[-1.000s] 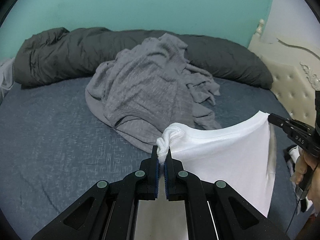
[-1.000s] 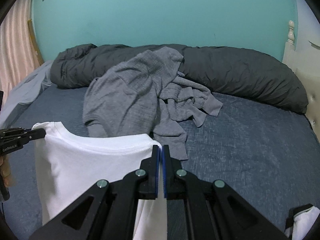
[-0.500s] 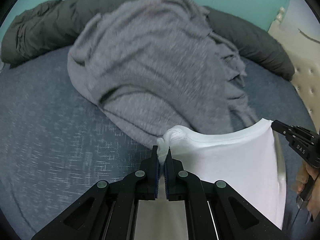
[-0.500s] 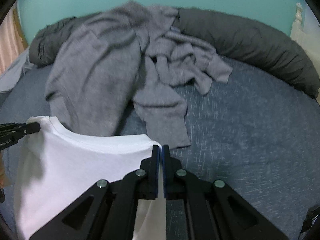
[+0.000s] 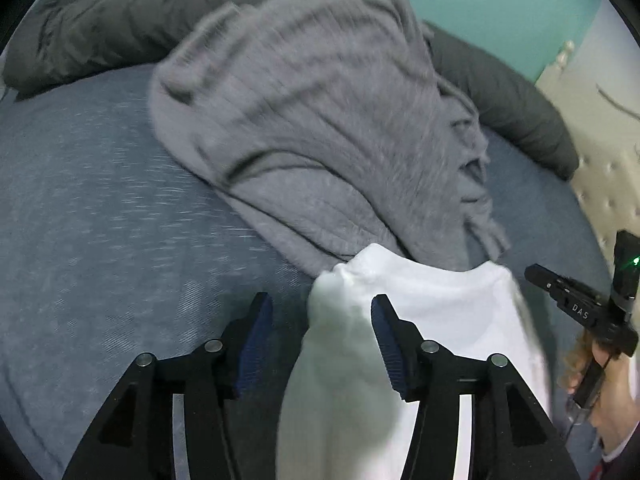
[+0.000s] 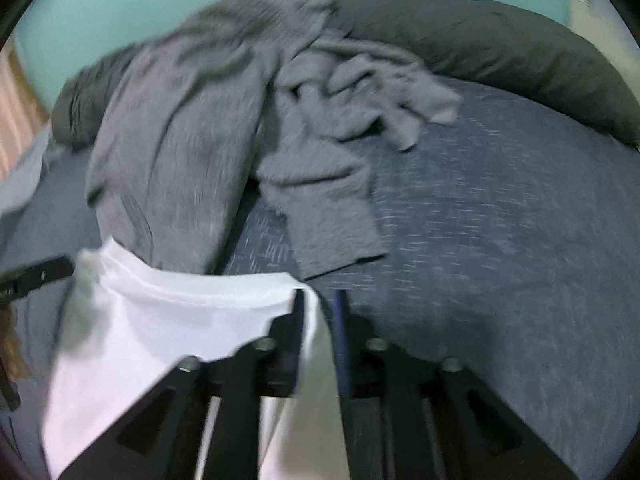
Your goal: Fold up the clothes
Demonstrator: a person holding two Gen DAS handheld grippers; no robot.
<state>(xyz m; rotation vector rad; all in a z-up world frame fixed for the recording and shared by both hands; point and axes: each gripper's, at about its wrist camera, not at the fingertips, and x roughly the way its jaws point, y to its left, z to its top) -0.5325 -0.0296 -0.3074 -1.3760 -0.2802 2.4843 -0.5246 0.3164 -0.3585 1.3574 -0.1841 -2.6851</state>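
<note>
A white T-shirt (image 5: pixel 440 312) hangs between my two grippers, low over the bed. My left gripper (image 5: pixel 322 320) stands open, and the shirt's bunched shoulder droops loose between its blue pads without being pinched. The right gripper (image 6: pixel 319 304) is blurred; its fingers are slightly apart, so it is open, with the other shoulder of the T-shirt (image 6: pixel 168 320) lying in the gap. Each gripper shows in the other's view: the right gripper (image 5: pixel 538 274) at the right edge, the left gripper (image 6: pixel 66 266) at the left edge.
A crumpled pile of grey clothes (image 5: pixel 320 120) lies on the blue-grey bed sheet (image 6: pixel 500 240) just beyond the shirt. A dark duvet (image 6: pixel 500 48) runs along the teal wall. A cream tufted headboard (image 5: pixel 608 168) is at the right. A hand (image 5: pixel 600 380) holds the right gripper.
Both grippers were shut on the shirt's shoulders and have opened. They have swung forward and down toward the grey pile, and the shirt's top edge now sags.
</note>
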